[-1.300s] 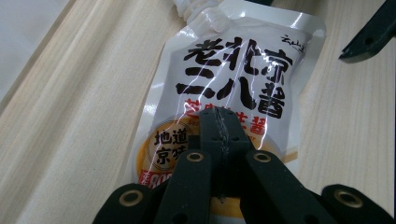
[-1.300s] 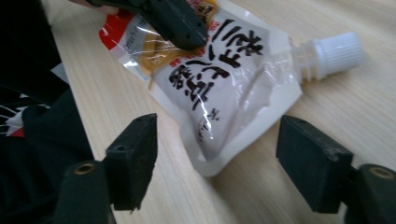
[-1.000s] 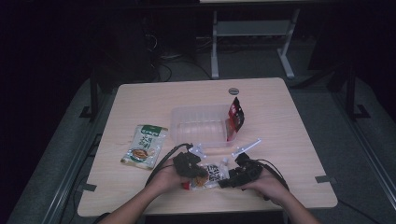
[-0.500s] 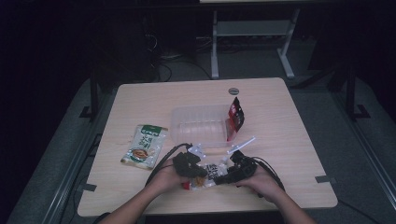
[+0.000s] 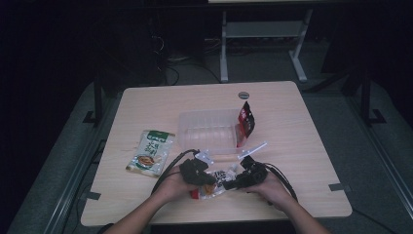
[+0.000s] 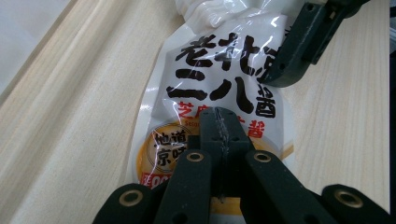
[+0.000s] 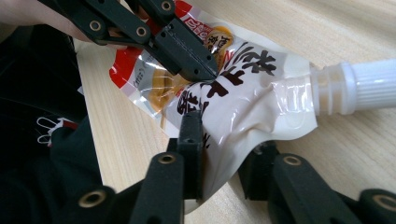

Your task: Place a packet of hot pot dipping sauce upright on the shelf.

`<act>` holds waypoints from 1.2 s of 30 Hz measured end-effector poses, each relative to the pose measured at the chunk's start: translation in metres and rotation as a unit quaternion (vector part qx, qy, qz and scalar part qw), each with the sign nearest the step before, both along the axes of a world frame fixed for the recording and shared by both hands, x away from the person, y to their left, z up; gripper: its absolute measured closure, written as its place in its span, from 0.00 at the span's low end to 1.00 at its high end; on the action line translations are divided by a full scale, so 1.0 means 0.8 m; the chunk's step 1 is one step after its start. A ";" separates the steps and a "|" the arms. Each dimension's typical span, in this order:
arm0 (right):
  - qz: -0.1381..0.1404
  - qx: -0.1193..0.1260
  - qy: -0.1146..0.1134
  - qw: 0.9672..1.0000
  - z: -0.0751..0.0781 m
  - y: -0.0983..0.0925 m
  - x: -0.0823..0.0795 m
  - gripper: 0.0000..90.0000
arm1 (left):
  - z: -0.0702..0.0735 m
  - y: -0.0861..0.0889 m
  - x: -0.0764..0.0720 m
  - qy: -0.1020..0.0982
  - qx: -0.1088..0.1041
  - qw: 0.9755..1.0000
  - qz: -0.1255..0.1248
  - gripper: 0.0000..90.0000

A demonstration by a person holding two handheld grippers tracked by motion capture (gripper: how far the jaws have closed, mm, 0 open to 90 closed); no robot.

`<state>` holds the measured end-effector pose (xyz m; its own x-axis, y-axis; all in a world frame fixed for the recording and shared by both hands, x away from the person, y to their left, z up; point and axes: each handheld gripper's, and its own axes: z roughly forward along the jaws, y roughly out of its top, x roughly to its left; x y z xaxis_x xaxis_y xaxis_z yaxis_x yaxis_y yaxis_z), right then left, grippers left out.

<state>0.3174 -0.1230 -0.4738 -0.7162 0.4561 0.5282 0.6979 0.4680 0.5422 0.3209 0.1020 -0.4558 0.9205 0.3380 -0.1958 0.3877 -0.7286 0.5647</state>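
White screw cap (image 7: pixel 369 86) tops the doubly gripped pouch (image 7: pixel 243 98).

A pale wooden surface (image 5: pixel 302 146) carries several loose things. Near its middle sits a clear plastic tub (image 5: pixel 207 130), open at the top. At the tub's three o'clock side a red and black packet (image 5: pixel 245 123) stands upright, touching the wall. At nine o'clock from the tub, apart from it, a green pouch (image 5: pixel 150 152) lies flat. A round grey disc (image 5: pixel 243 95) is set into the surface at twelve o'clock. Beyond, a white metal frame (image 5: pixel 258 36) stands on the dark floor (image 5: pixel 375 161).
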 end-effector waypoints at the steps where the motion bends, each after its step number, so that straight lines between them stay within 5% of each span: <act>1: 0.000 -0.003 0.000 1.000 0.001 0.001 -0.001 0.84 | 0.000 0.000 0.000 -0.001 -0.001 1.000 0.000 1.00; 10: 0.019 -0.007 -0.033 0.999 0.006 0.001 -0.003 0.98 | 0.006 0.005 -0.004 -0.015 -0.012 1.000 -0.008 1.00; 23: 0.041 0.013 -0.058 0.997 0.029 -0.013 -0.008 0.99 | 0.037 0.037 -0.011 -0.041 -0.053 0.998 -0.001 1.00; 36: 0.042 0.032 -0.089 0.995 0.054 -0.035 -0.014 0.99 | 0.041 0.048 -0.011 -0.034 -0.054 0.998 0.000 1.00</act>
